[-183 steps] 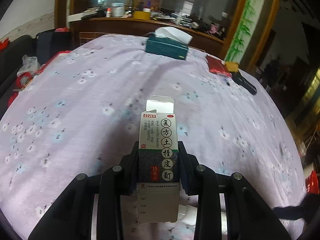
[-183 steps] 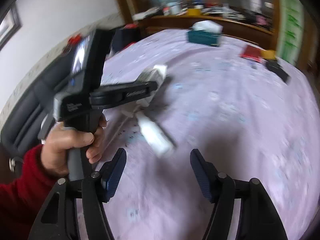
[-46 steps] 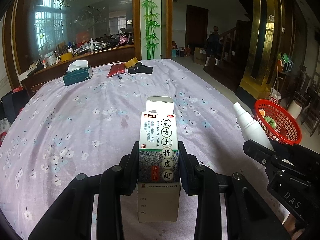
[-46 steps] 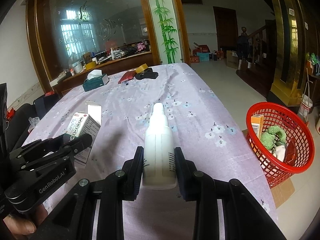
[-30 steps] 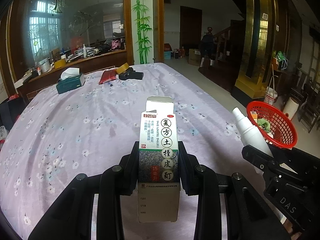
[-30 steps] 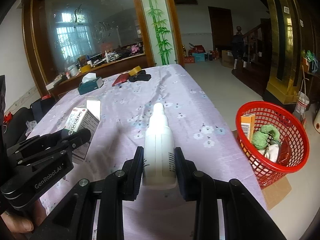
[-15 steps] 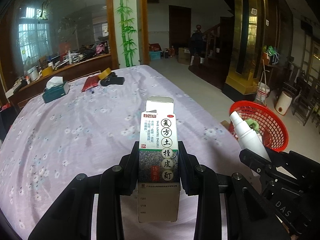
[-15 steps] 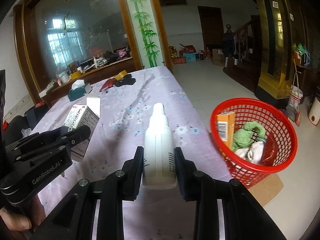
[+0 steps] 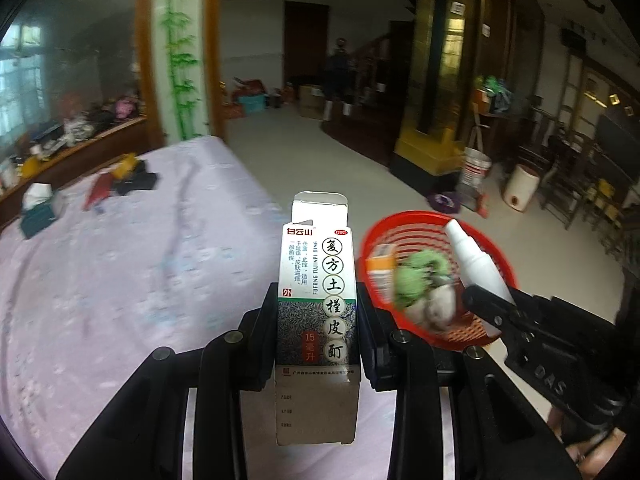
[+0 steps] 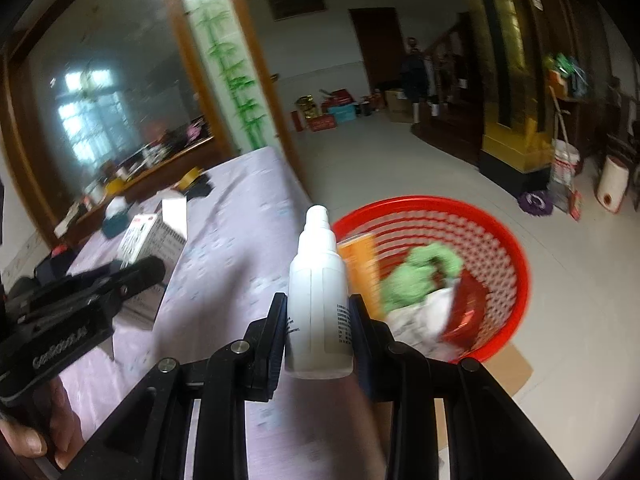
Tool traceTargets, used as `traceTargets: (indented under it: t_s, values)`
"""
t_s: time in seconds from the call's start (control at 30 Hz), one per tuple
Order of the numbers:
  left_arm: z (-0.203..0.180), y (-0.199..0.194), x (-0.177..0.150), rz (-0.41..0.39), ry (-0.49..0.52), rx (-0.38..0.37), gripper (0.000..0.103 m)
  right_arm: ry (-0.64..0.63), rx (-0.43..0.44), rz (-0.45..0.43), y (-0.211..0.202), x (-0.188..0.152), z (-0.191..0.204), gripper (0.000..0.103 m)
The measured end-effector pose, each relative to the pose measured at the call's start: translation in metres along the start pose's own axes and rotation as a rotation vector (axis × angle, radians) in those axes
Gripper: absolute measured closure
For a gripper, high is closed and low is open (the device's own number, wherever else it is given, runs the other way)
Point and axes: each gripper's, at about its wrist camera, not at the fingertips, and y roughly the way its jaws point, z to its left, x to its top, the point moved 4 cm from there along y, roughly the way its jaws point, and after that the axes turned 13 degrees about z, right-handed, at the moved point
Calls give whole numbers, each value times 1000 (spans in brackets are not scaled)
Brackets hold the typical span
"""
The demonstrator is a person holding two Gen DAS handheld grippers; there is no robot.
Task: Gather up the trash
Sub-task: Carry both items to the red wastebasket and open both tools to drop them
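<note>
The bench [image 9: 120, 280] under a lilac flowered cloth fills the left and near part of both views, with pale floor tiles, a bamboo-painted pillar and dark wooden furniture far behind, and a red mesh basket [image 10: 508, 256] stands on the floor just right of the bench edge, holding an orange box, a green cloth and crumpled white scraps. The left claw [image 9: 318, 320] is clenched on an upright white-and-green medicine carton [image 9: 316, 300] with its top flap open. The right claw [image 10: 318, 332] is clamped on a white plastic spray bottle [image 10: 318, 300], nozzle up, near the basket's left rim.
</note>
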Motion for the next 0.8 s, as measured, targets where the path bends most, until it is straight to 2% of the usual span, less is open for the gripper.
traceTargets:
  t_s: [0.17, 0.37, 0.4, 0.43, 0.5, 0.6, 0.7, 0.77, 0.8]
  values:
    - [-36, 24, 21, 31, 38, -64, 70, 78, -12, 8, 1, 19, -46, 70]
    - [-68, 56, 39, 57, 49, -135, 70, 120, -13, 24, 7, 28, -73, 70]
    - [-71, 61, 40, 61, 50, -152, 63, 122, -15, 25, 9, 30, -76, 70]
    - [-74, 66, 41, 70, 47, -158, 50, 121, -25, 25, 11, 32, -78, 70]
    - [-73, 69, 41, 69, 33, -153, 38, 133, -41, 33, 13, 35, -84, 54]
    - [-66, 64, 35, 56, 19, -159, 38, 131, -39, 1, 2, 32, -85, 44]
    - [-53, 51, 27, 39, 4, -155, 37, 143, -54, -28, -13, 27, -84, 43]
    - [-42, 35, 18, 6, -5, -124, 28, 145, -76, -42, -27, 19, -79, 41]
    - [-39, 29, 14, -11, -7, -113, 25, 147, -99, -49, -33, 16, -76, 30]
